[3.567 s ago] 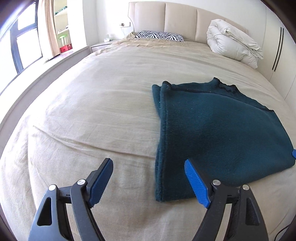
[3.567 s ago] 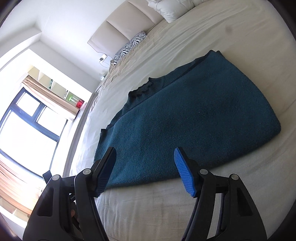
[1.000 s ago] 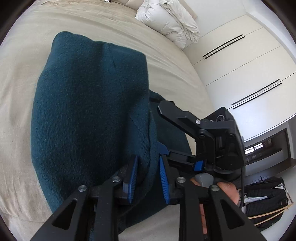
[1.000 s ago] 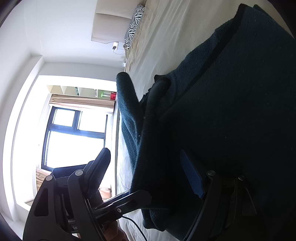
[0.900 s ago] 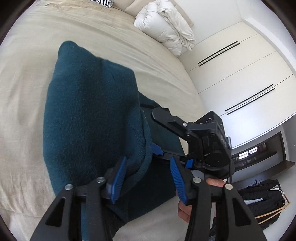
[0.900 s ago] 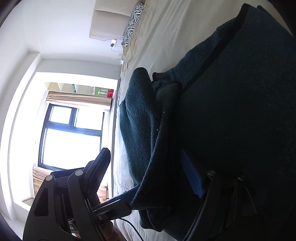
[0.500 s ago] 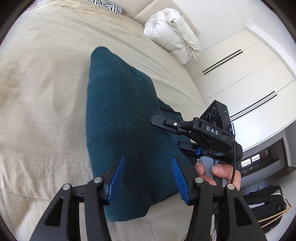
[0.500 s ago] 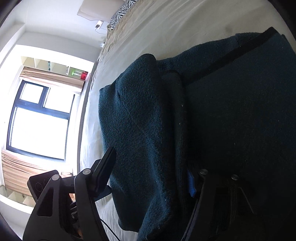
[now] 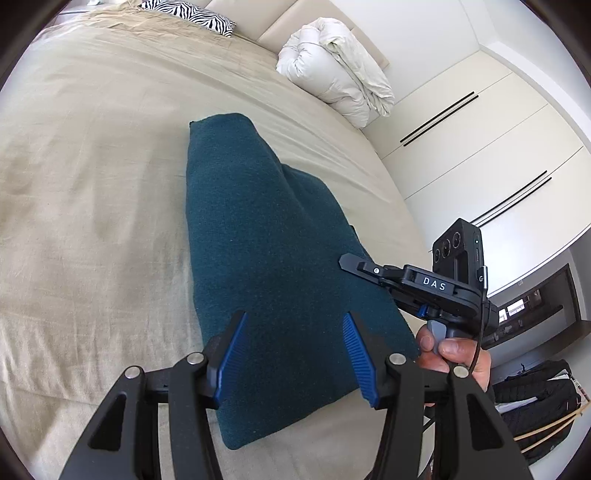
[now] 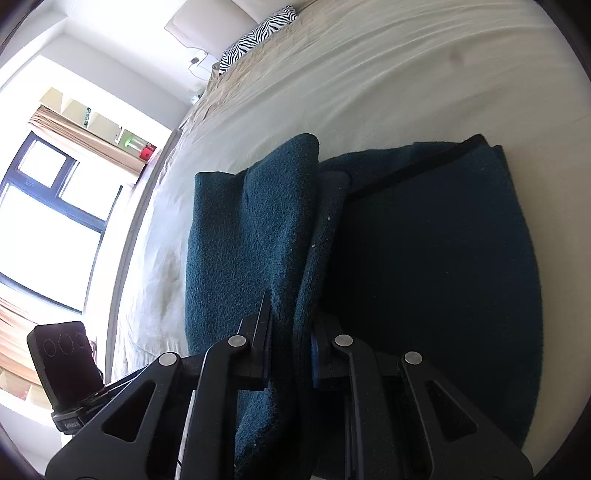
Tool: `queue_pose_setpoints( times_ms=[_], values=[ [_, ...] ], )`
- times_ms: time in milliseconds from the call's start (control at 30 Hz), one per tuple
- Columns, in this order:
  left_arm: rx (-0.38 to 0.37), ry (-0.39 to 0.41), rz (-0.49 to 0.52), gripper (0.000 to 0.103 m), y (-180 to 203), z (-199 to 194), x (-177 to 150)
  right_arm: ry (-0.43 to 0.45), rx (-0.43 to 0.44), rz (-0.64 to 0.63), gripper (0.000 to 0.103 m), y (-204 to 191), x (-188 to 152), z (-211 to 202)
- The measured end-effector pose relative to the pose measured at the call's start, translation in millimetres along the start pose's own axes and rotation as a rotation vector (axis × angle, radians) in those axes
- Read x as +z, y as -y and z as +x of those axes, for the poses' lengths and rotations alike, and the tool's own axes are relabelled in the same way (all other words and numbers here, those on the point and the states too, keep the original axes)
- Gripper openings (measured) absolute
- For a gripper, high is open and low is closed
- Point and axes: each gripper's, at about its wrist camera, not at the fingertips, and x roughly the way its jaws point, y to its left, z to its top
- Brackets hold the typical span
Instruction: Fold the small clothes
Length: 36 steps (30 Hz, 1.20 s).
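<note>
A dark teal fleece garment (image 9: 266, 229) lies folded into a long narrow shape on the beige bed sheet (image 9: 92, 184). My left gripper (image 9: 293, 315) hovers above its near end, open, with no cloth pinched between the blue pads. A hand (image 9: 450, 350) holds my right gripper (image 9: 347, 261) at the garment's right edge. In the right wrist view the right gripper (image 10: 291, 317) has its jaws closing on a raised fold (image 10: 251, 229) of the garment (image 10: 424, 277), and the pads press the cloth. The pad faces are hidden by fabric.
A rolled white duvet (image 9: 332, 85) and a zebra pillow (image 9: 188, 16) lie at the head of the bed. White wardrobe doors (image 9: 480, 147) stand to the right, with a black bag (image 9: 535, 406) on the floor. A bright window (image 10: 48, 229) is on the left.
The left gripper let go of the fold, opened and drew back. The right gripper's wide jaws closed onto the fold and it rose, rolling. The garment settled flatter.
</note>
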Motion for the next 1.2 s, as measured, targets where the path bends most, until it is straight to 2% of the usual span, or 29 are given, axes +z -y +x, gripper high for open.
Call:
queue_pose_setpoints(
  times_ms=[233, 467, 500, 700, 733, 833, 967, 1100, 1200],
  values=[
    [0.009, -0.027, 0.085, 0.055, 33.8, 27.0, 0.3, 0.044, -0.042, 0.043, 0.014, 41.4, -11.4, -35.4],
    [0.026, -0.042, 0.145, 0.055, 53.2, 47.5, 7.1, 0.081, -0.058, 0.042, 0.013, 49.1, -17.6, -51.4],
    [0.029, -0.043, 0.156, 0.055, 55.9, 49.9, 7.5, 0.083, -0.062, 0.048, 0.014, 49.1, -12.0, -48.1],
    [0.077, -0.064, 0.206, 0.055, 63.8, 74.3, 8.3, 0.077, -0.072, 0.092, 0.014, 71.9, -26.7, -47.6],
    [0.090, -0.072, 0.208, 0.055, 62.1, 81.4, 8.7, 0.065, -0.074, 0.094, 0.014, 67.2, -28.9, -37.6],
    [0.120, -0.098, 0.224, 0.055, 59.5, 100.3, 10.4, 0.050, -0.031, 0.139, 0.014, 81.0, -35.3, -29.3],
    [0.149, -0.104, 0.271, 0.054, 64.5, 106.0, 9.7, 0.049, 0.000, 0.143, 0.018, 83.5, -37.4, -41.6],
    [0.151, -0.125, 0.272, 0.054, 60.3, 116.3, 10.2, 0.070, 0.088, 0.188, 0.021, 92.1, -28.5, -48.9],
    [0.145, -0.135, 0.269, 0.054, 57.0, 121.5, 7.9, 0.083, 0.098, 0.217, 0.021, 93.8, -25.6, -50.4]
  ],
)
